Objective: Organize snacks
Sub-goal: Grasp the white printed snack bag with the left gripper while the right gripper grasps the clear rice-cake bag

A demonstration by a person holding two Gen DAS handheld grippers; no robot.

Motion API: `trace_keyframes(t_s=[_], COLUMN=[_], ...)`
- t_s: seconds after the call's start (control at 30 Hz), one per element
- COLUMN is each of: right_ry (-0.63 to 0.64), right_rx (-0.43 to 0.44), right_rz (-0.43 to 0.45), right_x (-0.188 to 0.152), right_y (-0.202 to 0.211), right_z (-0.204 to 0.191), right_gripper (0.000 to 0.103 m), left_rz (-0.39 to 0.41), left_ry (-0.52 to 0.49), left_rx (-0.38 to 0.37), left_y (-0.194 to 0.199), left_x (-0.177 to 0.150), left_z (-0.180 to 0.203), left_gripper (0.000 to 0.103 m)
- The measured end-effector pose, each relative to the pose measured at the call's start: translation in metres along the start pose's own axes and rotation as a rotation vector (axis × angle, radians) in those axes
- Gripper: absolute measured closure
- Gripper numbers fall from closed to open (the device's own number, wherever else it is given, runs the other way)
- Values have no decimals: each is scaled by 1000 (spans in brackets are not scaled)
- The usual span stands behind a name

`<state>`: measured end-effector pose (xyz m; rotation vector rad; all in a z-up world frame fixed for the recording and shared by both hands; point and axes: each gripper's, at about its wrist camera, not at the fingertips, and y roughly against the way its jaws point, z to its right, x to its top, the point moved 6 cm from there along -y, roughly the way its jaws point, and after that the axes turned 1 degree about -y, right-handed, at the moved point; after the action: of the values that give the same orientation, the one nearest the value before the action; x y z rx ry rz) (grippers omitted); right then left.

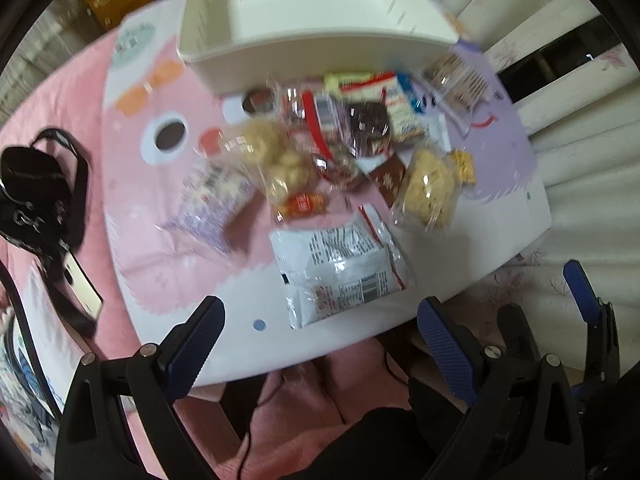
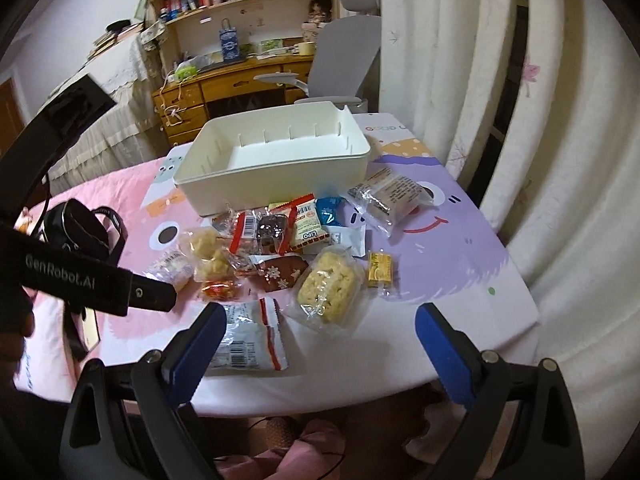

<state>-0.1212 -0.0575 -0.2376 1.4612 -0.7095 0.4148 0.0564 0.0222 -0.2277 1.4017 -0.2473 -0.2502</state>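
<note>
Right wrist view, one white bin (image 2: 276, 184), two claws apart

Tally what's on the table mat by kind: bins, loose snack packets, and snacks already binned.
White bin: 1
Loose snack packets: about 13; the pile overlaps, so this is not exact
Snacks inside the bin: 0
Total: about 14 things

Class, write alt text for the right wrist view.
An open right hand-held gripper hovers before a table strewn with wrapped snacks, with an empty white bin behind them. A desk and chair stand beyond.
</note>
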Motion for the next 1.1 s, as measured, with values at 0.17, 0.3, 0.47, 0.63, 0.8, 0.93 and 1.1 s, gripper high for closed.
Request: trace_keyframes(t_s=[0.17, 0.3, 0.47, 0.63, 0.8, 0.93, 1.1], right_ry=[78, 94, 124, 152, 162, 178, 202], right_rx=[16, 31, 76, 123, 159, 177, 205], right_rz=[-18, -48, -96, -150, -175, -193, -197], right_x=[-7, -11, -18, -20, -18, -16, -13], right_y=[-35, -63, -96, -124, -141, -151, -159], right_z=[0, 6, 6, 2, 4, 6, 6], right_gripper=[7, 9, 13, 16, 17, 18, 18], left_rz=[-113, -224, -339, -404, -460, -487, -512], left_ry=[27, 67, 131, 189, 215, 261, 301], left_rx=[11, 9, 2, -2, -21, -28, -39], left_y=[-34, -67, -103, -130, -145, -153, -165], left_x=[9, 13, 15, 18, 17, 21, 19], left_z=[1, -2, -6, -9, -6, -6, -9], left_gripper=[7, 7, 7, 7, 6, 5, 6])
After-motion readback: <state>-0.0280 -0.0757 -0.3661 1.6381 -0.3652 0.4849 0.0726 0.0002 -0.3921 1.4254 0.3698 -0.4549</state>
